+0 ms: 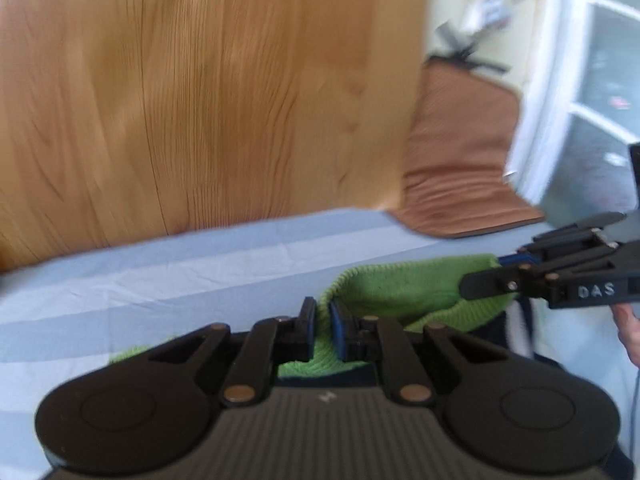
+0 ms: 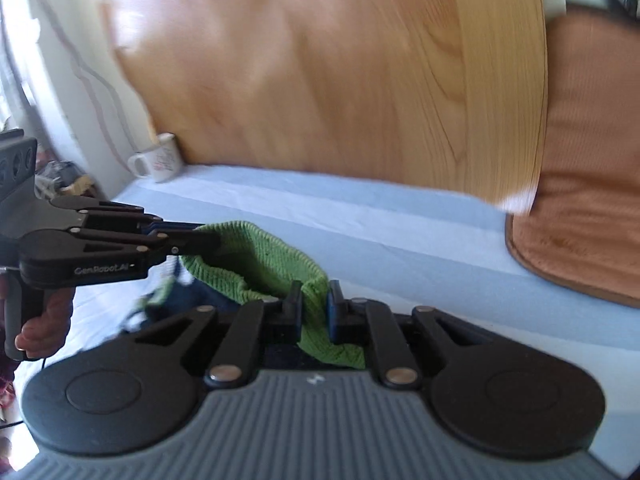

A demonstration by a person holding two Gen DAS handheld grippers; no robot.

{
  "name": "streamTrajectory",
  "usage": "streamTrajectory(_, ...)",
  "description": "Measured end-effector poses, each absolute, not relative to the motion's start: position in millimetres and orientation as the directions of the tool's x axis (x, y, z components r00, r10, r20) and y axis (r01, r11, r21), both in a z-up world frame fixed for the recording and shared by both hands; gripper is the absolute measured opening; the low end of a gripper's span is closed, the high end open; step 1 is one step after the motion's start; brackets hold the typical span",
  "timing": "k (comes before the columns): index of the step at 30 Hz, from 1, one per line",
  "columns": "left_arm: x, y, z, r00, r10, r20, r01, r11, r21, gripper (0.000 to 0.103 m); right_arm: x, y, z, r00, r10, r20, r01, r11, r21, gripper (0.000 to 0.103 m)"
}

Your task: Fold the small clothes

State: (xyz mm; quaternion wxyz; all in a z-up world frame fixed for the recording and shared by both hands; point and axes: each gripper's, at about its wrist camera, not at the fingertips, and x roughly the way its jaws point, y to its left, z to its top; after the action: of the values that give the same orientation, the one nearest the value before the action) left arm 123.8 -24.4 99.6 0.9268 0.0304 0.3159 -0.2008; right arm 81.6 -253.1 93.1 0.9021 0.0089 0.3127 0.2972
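Observation:
A small green knitted garment (image 1: 400, 292) with a navy part (image 1: 492, 332) hangs stretched between both grippers above a pale blue striped sheet (image 1: 160, 280). In the left wrist view my left gripper (image 1: 322, 320) is shut on the green knit's edge. The right gripper (image 1: 492, 276) comes in from the right and pinches the other end. In the right wrist view my right gripper (image 2: 314, 308) is shut on the green knit (image 2: 256, 252), and the left gripper (image 2: 204, 240) grips it from the left. Navy cloth (image 2: 208, 296) sags below.
A wooden headboard (image 1: 200, 100) rises behind the sheet (image 2: 400, 232). A brown ribbed cushion (image 2: 580, 200) lies at the right end. A white mug (image 2: 158, 158) stands at the far left by the wall. A hand (image 2: 44, 320) holds the left gripper's handle.

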Motion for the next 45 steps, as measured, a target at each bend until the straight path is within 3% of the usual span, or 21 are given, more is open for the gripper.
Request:
streamTrajectory(6, 8, -18, 124, 0.779, -0.379, -0.5, 0.417, 0.908, -0.038, 0.009, -31, -247, 110, 0.679, 0.56, -0.475, -0.563, 0.812, 0.152, 0.014)
streamTrajectory(10, -63, -4, 119, 0.78, -0.419, -0.464, 0.432, 0.898, -0.085, 0.009, -101, -244, 87, 0.708, 0.539, -0.456, -0.557, 0.824, 0.11, 0.014)
streamTrajectory(17, -123, 4, 61, 0.696, -0.456, -0.555, 0.431, 0.883, -0.185, 0.009, -150, -239, 10, 0.768, 0.442, -0.463, -0.434, 0.891, 0.132, 0.016)
streamTrajectory(21, -121, 3, 35, 0.659, -0.413, -0.628, 0.402, 0.9, -0.17, 0.016, -156, -234, -7, 0.76, 0.442, -0.477, -0.426, 0.893, 0.149, 0.035)
streamTrajectory(23, -130, 10, 42, 0.665, -0.44, -0.604, 0.428, 0.887, -0.175, 0.019, -165, -239, 4, 0.748, 0.488, -0.45, -0.477, 0.867, 0.147, 0.049)
streamTrajectory(24, -136, 15, 48, 0.674, -0.454, -0.583, 0.447, 0.879, -0.167, 0.027, -170, -245, 10, 0.743, 0.516, -0.427, -0.5, 0.851, 0.159, 0.051)
streamTrajectory(27, -149, 43, 68, 0.717, -0.494, -0.492, 0.458, 0.866, -0.202, 0.041, -174, -258, 29, 0.748, 0.547, -0.375, -0.514, 0.835, 0.194, 0.051)
streamTrajectory(30, -143, 81, 81, 0.784, -0.445, -0.432, 0.344, 0.892, -0.294, 0.051, -157, -260, 48, 0.785, 0.521, -0.335, -0.476, 0.854, 0.212, 0.05)
streamTrajectory(34, -116, 126, 65, 0.794, -0.349, -0.498, 0.132, 0.898, -0.42, 0.058, -116, -234, 60, 0.799, 0.504, -0.326, -0.455, 0.863, 0.22, 0.035)
streamTrajectory(38, -105, 130, 44, 0.752, -0.351, -0.558, 0.094, 0.895, -0.436, 0.067, -65, -216, 48, 0.76, 0.531, -0.376, -0.458, 0.847, 0.27, 0.028)
streamTrajectory(39, -105, 128, 42, 0.746, -0.361, -0.56, 0.107, 0.895, -0.434, 0.063, -58, -212, 41, 0.747, 0.536, -0.393, -0.453, 0.843, 0.288, 0.027)
streamTrajectory(41, -105, 119, 39, 0.736, -0.367, -0.569, 0.133, 0.903, -0.409, 0.033, -43, -203, 29, 0.715, 0.535, -0.449, -0.441, 0.845, 0.303, 0.023)
streamTrajectory(42, -102, 116, 40, 0.736, -0.35, -0.579, 0.133, 0.914, -0.383, 0.009, -40, -197, 20, 0.67, 0.55, -0.498, -0.45, 0.835, 0.318, 0.02)
streamTrajectory(43, -99, 115, 40, 0.74, -0.334, -0.584, 0.127, 0.922, -0.366, 0.009, -46, -190, 9, 0.62, 0.571, -0.538, -0.473, 0.819, 0.325, 0.02)
streamTrajectory(45, -92, 124, 42, 0.757, -0.311, -0.575, 0.102, 0.925, -0.365, 0.009, -74, -181, 4, 0.647, 0.552, -0.526, -0.533, 0.821, 0.206, 0.02)
